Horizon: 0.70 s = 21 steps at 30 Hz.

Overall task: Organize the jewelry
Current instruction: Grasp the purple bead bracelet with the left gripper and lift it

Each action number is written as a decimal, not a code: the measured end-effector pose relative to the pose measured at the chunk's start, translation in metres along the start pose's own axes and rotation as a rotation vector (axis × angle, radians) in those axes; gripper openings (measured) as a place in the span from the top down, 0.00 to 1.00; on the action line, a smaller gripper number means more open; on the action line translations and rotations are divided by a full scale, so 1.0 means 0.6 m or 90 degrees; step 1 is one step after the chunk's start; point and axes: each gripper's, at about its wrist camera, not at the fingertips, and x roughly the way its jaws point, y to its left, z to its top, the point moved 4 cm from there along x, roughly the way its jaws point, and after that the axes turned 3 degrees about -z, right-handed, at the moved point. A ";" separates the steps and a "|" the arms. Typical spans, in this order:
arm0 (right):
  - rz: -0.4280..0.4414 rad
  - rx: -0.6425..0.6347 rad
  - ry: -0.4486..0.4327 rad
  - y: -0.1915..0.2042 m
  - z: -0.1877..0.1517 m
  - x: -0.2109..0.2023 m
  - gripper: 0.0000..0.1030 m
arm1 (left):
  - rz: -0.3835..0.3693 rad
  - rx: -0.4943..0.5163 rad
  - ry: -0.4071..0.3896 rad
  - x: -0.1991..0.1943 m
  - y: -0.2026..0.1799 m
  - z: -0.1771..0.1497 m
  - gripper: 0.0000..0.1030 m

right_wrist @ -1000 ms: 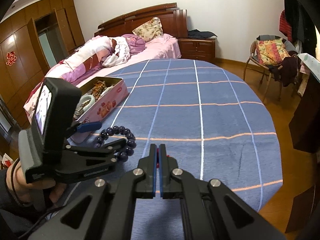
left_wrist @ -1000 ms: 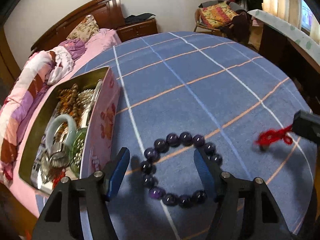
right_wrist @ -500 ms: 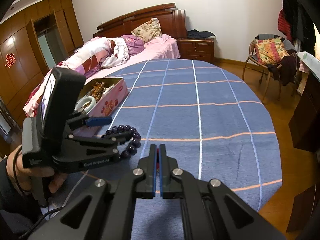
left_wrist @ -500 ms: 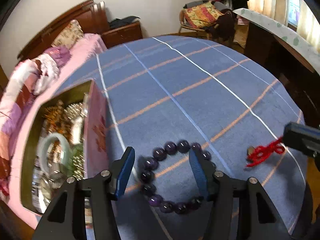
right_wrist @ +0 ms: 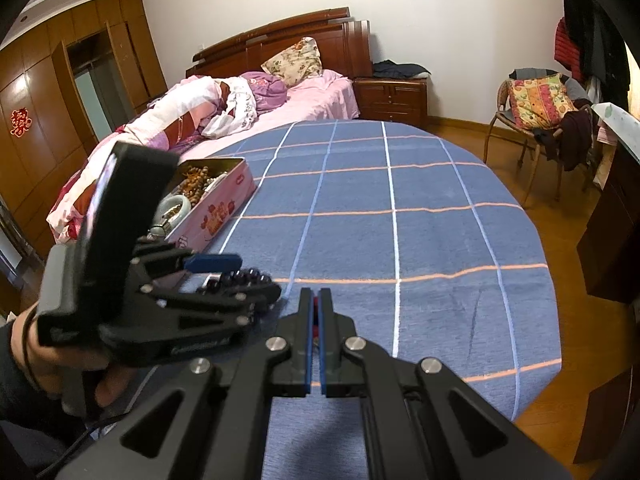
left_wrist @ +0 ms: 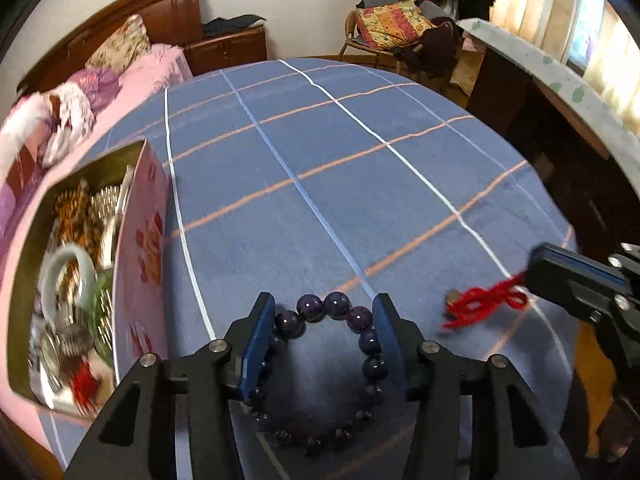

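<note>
Jaws on the left gripper [left_wrist: 324, 340] are closing around a purple bead bracelet [left_wrist: 332, 312] — the bracelet lies flat on the blue checked counter [left_wrist: 360, 184], its far arc between the two blue pads [left_wrist: 258, 344], which sit right against the beads on both sides; whether they press yet cannot be told. From the right wrist view, the left gripper [right_wrist: 240, 276] tilts down over the beads [right_wrist: 240, 278], held by a hand [right_wrist: 60, 360] at the near left edge.

Jaws on the right gripper [right_wrist: 316, 344] are fully closed on a red cord [left_wrist: 484, 304] — its loops trail from the tips onto the cloth, just right of the bracelet, with a small dark charm [left_wrist: 452, 296] at the cord's end.

A pink tin [left_wrist: 140, 264], open and full of bangles and beads, stands on the counter just left of the bracelet.
</note>
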 end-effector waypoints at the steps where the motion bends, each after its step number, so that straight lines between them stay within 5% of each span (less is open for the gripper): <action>1: -0.001 0.001 0.000 0.000 0.000 0.000 0.97 | -0.004 0.001 0.000 -0.001 -0.001 -0.002 0.50; 9: 0.001 -0.003 0.003 0.001 0.000 0.002 0.97 | 0.001 0.014 -0.005 -0.007 -0.010 -0.023 0.51; 14: 0.002 -0.003 0.000 0.000 0.001 0.001 0.97 | 0.006 0.011 -0.005 -0.005 -0.004 -0.028 0.72; 21: 0.005 -0.001 -0.001 -0.002 0.000 0.002 0.96 | -0.004 0.004 -0.009 -0.015 0.000 -0.031 0.73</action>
